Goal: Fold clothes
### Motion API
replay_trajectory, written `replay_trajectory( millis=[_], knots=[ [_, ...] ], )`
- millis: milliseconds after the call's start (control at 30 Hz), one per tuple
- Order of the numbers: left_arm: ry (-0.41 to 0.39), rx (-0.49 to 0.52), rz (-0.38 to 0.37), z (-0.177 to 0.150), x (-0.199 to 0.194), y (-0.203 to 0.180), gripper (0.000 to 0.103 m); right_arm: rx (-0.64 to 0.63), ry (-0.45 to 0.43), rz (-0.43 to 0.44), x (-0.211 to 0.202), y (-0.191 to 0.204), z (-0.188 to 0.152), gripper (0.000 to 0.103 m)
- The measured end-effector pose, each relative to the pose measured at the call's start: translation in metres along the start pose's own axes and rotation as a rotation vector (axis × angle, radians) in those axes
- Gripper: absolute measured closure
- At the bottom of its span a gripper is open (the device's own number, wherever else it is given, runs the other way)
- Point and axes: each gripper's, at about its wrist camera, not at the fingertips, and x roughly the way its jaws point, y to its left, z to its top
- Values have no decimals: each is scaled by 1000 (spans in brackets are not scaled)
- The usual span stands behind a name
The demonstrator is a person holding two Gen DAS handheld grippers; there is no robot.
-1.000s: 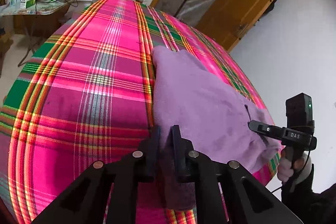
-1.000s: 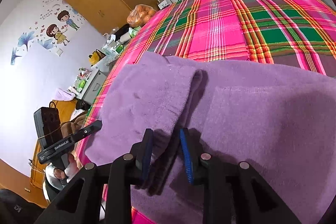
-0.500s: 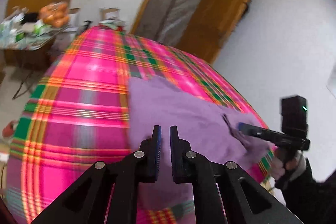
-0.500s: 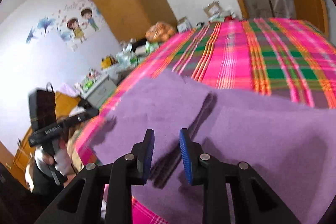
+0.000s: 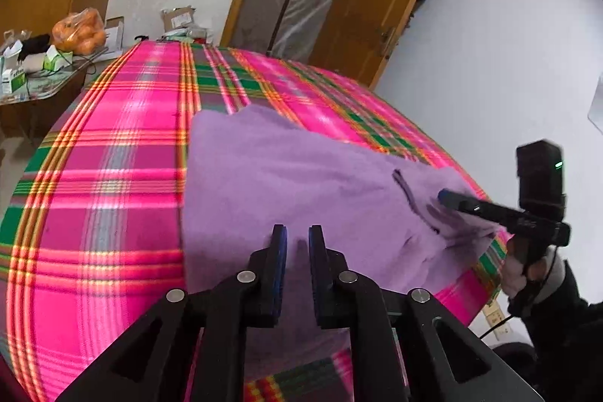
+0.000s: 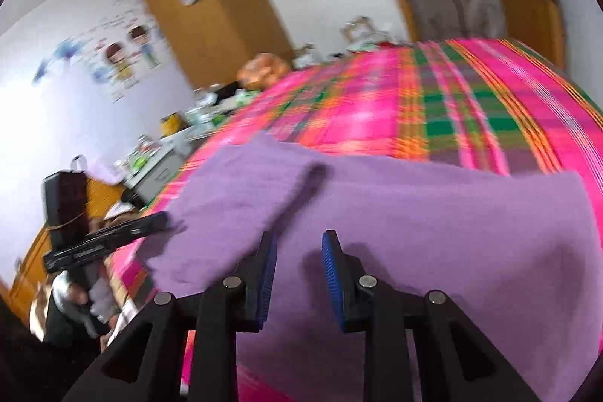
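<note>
While both grippers, left and right, gape empty over purple garment, oranges sit beyond

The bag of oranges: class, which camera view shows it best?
The left wrist view: the bag of oranges sits sharp on the side table. The right wrist view shows only a small, motion-blurred orange blob.

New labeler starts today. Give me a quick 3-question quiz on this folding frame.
1. True or false: the left gripper is clamped on the purple garment.
2. The garment lies on a: A) bare wooden table B) plaid bedspread C) white sheet
3. Fill in: in the left wrist view, the right gripper sits over the garment's ____ edge.

Key: 1 false, it is open with nothing between its fingers; 2 B; 3 right.
</note>
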Motion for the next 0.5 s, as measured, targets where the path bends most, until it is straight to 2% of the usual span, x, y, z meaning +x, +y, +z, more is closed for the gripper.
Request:
replay_trajectory(
  millis=[133,267,367,500],
  knots=[
    [12,28,-34,5,16,-15,89,22,13,-21,-1,-13,-7,81],
    [26,56,-37,5,25,-25,89,3,-10,-7,-12,-12,-10,81],
    [41,58,-45,4,31,-28,87,18,5,-17,-17,-22,-18,84],
    [47,57,-40,1,36,-30,87,66,-28,-24,-34,-37,-16,83]
  ],
)
